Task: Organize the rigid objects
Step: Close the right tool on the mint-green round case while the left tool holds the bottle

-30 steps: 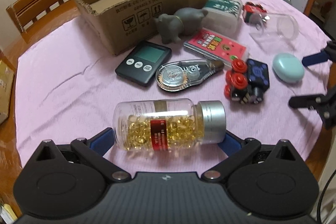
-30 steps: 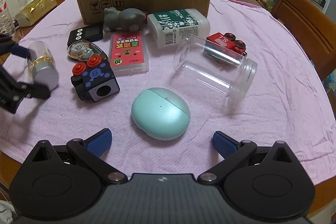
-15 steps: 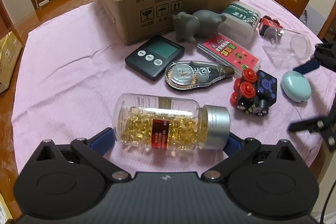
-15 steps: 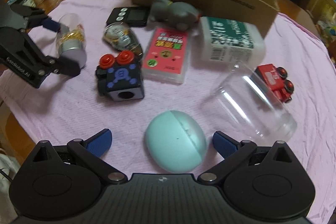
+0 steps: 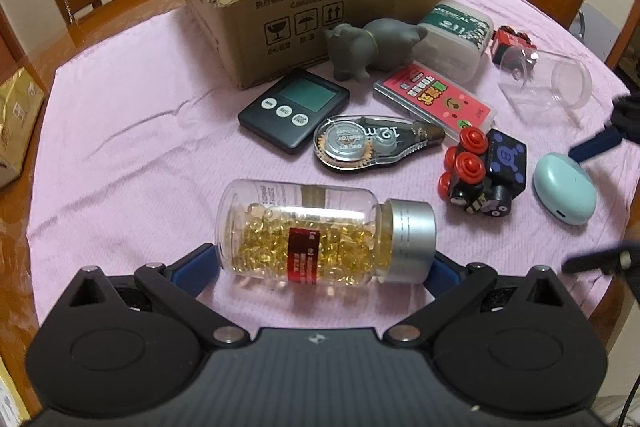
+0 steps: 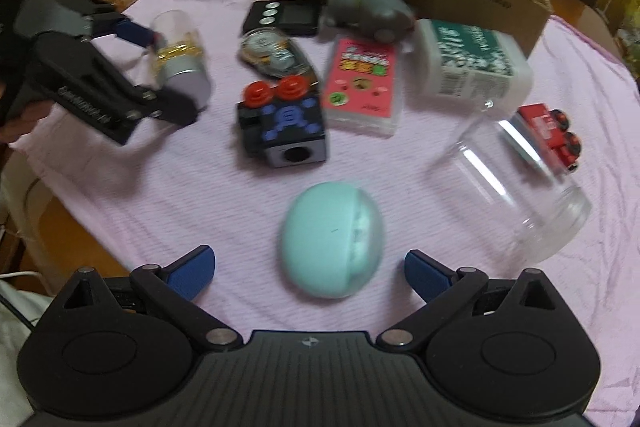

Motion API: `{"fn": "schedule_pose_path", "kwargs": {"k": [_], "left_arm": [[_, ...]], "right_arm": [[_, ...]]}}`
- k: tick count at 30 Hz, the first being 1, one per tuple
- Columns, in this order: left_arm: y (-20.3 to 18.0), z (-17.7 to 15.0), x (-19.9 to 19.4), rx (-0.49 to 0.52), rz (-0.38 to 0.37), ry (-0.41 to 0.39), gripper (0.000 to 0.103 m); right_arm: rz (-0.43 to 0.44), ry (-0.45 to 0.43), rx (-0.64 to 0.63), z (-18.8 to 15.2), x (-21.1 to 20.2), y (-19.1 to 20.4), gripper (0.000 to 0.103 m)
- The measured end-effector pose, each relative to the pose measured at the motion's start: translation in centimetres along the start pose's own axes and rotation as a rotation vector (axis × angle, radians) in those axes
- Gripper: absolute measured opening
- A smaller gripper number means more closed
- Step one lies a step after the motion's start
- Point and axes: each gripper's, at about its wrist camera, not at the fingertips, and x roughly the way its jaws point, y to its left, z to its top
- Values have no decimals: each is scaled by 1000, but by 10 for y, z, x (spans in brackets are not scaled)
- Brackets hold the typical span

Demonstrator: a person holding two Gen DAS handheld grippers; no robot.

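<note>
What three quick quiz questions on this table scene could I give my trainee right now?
1. True or false: the cardboard box already holds the grey animal figure.
2. Which object lies between the right gripper fingers?
A. red toy train
B. mint-green case
C. timer
3. Fill in: the capsule bottle between the left gripper fingers lies on its ____.

Key:
1. False; the figure sits on the cloth in front of the box.
2. B, the mint-green case.
3. side.

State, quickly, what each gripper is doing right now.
Left gripper: open, fingers either side of the capsule bottle.
Right gripper: open around the mint case, not gripping.
</note>
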Motion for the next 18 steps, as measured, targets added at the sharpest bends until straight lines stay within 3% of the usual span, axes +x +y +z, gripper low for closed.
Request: {"fn": "schedule_pose_path", "kwargs": {"k": [4, 12, 18], "left_arm": [[-4, 1, -1, 38, 13, -4, 102], [-5, 6, -8, 14, 4, -19, 101], [-6, 12, -9, -1, 5, -23, 97]], "right_arm": [[-29, -15, 33, 5, 0, -7, 93], [-77, -46, 55, 6, -1, -4, 75], [-85, -56, 66, 5, -3, -5, 69]]}}
